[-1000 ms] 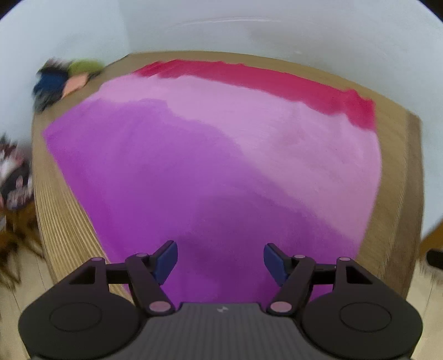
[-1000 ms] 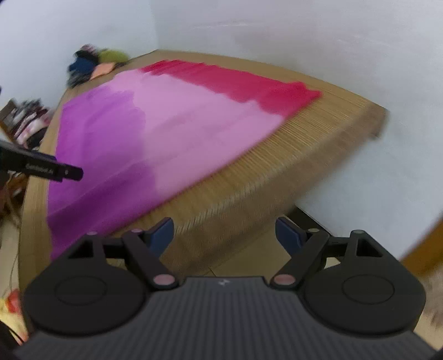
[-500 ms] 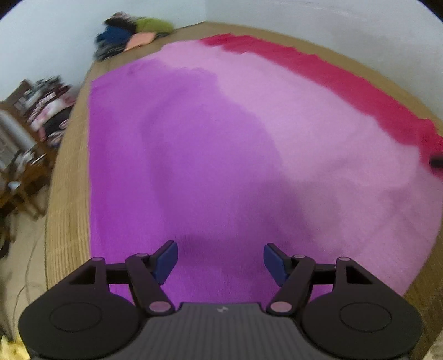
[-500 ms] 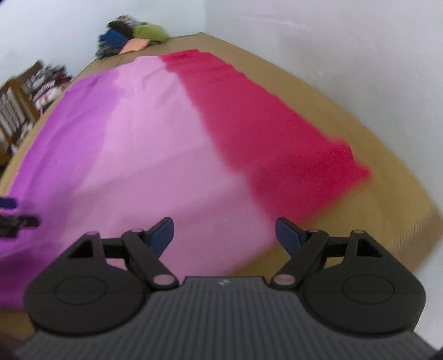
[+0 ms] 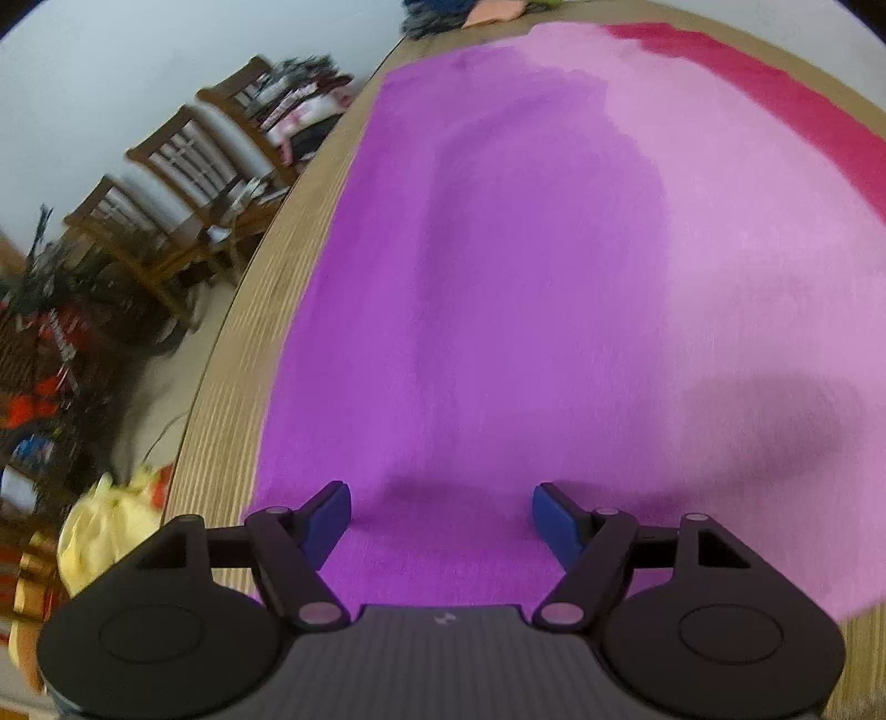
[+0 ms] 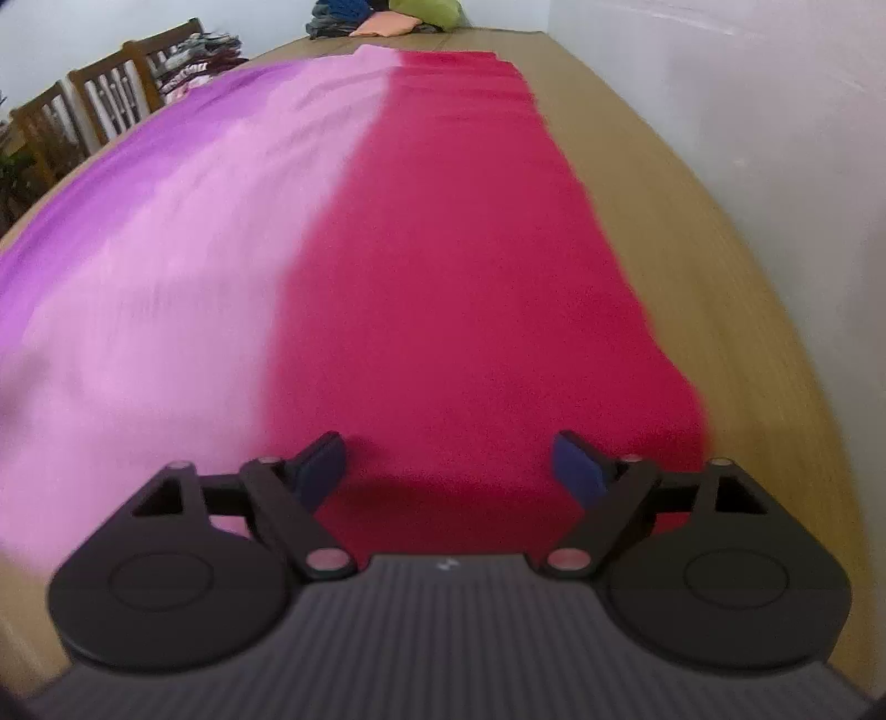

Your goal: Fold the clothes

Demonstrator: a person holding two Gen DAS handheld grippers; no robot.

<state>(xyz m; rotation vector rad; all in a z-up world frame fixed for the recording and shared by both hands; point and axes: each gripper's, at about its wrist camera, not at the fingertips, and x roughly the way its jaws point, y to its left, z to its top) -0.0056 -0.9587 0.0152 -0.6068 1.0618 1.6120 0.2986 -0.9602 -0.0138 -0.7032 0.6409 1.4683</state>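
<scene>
Cloth (image 5: 498,277) flat, purple-pink-red bands, on woven mat (image 6: 692,232); left gripper (image 5: 441,512), right gripper (image 6: 448,459) spread wide, empty.

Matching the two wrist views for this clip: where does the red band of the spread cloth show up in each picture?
Left wrist: the red band runs along the upper right edge, far from the open left gripper.
Right wrist: the red band fills the centre, directly ahead of the open right gripper.
Shared landmark: the pile of clothes at the far end, top of both pictures.
</scene>
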